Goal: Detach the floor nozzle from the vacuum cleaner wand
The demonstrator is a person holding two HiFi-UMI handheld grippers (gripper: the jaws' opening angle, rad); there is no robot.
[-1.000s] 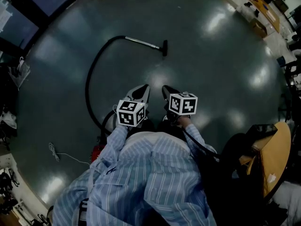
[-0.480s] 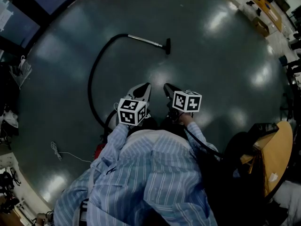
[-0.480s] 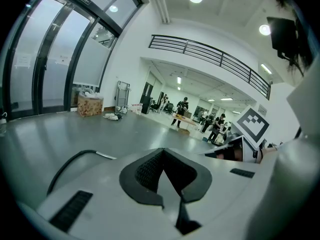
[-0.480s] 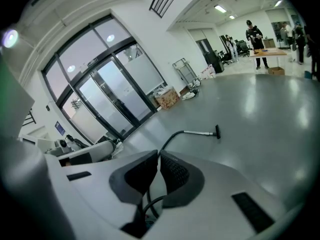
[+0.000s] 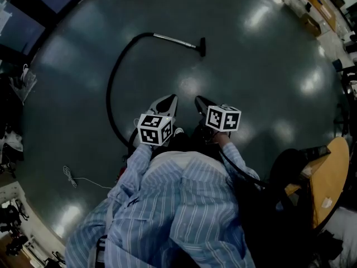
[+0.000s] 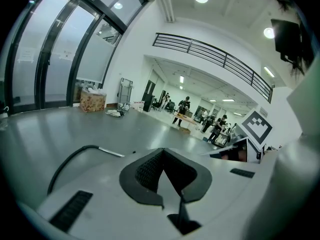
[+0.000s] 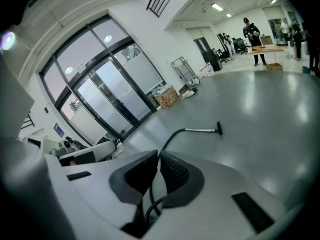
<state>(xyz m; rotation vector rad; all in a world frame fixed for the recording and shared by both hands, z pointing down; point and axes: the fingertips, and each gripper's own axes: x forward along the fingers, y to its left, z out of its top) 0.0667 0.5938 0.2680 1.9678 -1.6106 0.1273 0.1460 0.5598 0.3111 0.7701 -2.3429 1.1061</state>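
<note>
Glossy dark grey floor fills the head view, dim and broken by bright patches of glare. Well ahead of the person lies the vacuum's black hose, curving into the metal wand. The floor nozzle sits attached on the wand's far end, small and dark against the floor. The hose's near end runs behind the left marker cube and the striped sleeve, so where it leads is hidden. The left gripper and right gripper are held side by side, well short of the nozzle. In the left gripper view the jaws are pressed together with nothing between them, and the gripper's own body cuts off the wand's tip. In the right gripper view the jaws also meet, empty, with the nozzle tiny and far beyond them
</note>
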